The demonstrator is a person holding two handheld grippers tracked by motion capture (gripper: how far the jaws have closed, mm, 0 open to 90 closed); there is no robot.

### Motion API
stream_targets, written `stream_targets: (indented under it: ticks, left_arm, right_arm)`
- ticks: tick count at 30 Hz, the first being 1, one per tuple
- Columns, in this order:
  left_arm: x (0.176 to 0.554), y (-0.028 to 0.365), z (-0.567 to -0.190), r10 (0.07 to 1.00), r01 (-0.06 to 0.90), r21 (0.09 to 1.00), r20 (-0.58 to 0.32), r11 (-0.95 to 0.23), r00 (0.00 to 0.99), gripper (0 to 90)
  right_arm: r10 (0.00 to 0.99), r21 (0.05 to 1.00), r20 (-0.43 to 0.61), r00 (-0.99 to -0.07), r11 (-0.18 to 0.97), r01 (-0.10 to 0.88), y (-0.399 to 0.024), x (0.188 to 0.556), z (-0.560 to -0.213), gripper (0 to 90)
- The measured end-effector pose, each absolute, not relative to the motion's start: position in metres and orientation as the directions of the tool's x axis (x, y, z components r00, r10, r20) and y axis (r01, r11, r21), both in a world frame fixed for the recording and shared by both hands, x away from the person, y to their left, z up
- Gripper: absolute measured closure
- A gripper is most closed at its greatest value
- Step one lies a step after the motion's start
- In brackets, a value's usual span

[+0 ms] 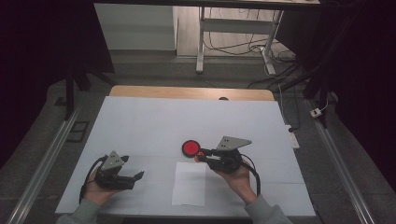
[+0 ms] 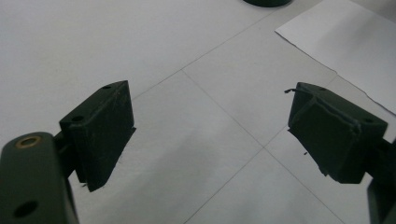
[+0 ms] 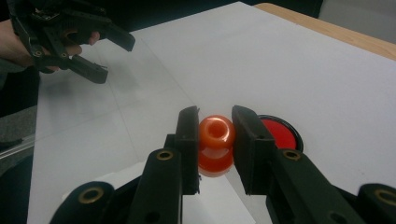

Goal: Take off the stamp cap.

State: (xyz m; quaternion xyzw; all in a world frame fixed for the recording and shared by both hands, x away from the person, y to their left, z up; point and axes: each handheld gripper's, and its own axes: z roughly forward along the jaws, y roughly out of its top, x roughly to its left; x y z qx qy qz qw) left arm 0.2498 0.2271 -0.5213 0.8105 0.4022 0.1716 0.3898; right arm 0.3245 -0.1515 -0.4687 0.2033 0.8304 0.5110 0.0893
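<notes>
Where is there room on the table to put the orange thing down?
The far half of the white table cover is bare, beyond the red disc. Bare too is the strip between the left gripper and the paper sheet. It is crowded around the right gripper, which holds the orange piece beside the disc.

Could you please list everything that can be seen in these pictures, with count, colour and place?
stamp-like knob: one, orange-red, clamped in the right tongs above the table.
round pad: one, red in a black rim, mid-table, just beyond the knob.
paper sheet: one, white, near edge of the table, between the hands.
table: one, white cover, wooden far edge.
left tongs: one, black, open, nothing between them, low at left.
right tongs: one, black, shut on the knob.
hands: two, one on each tongs.
</notes>
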Motion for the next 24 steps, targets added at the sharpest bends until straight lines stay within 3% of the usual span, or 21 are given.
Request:
stream_targets:
  ticks: [24]
  left_arm:
    - [0.254,0.209,-0.513,0.752,0.470,0.784,-0.006,-0.405,0.659,15.5]
  right_arm:
    - [0.431,0.887,0.072,-0.899,0.384,0.256,-0.153,0.325,-0.467,71.3]
